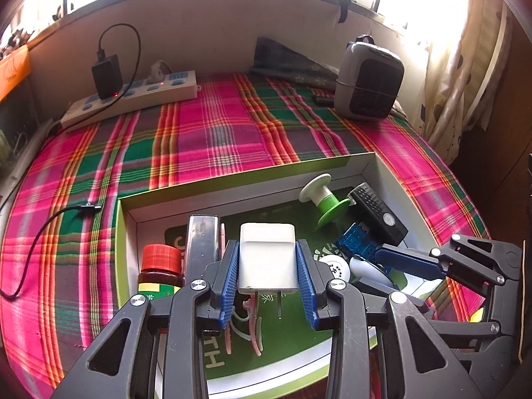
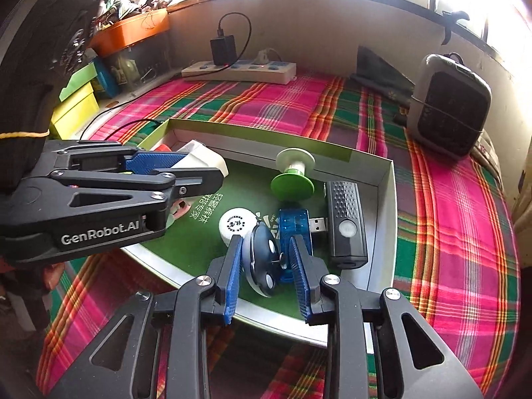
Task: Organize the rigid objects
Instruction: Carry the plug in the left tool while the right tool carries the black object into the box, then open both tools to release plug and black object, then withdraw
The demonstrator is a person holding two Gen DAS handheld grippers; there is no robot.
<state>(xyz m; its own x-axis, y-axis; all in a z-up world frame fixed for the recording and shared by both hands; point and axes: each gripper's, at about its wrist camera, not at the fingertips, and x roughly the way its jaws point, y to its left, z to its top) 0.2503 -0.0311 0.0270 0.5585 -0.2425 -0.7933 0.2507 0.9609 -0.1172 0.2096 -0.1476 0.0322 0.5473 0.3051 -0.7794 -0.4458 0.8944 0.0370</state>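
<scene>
Plaid cloth carries the shallow box point(image 1: 128, 214) that collects the items: the left gripper point(image 1: 267, 266) clamps the white charger point(image 1: 267, 257) over its middle, while at three o'clock the right gripper point(image 2: 264, 259) straddles the dark oval gadget point(image 2: 262, 259), grip unclear.

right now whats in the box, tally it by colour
white: 2, charger, round cap
green and white: 1, spool
black: 1, remote
blue: 1, usb adapter
dark blue and white: 1, oval gadget
red-capped: 1, bottle
silver: 1, metal bar
total: 8
</scene>
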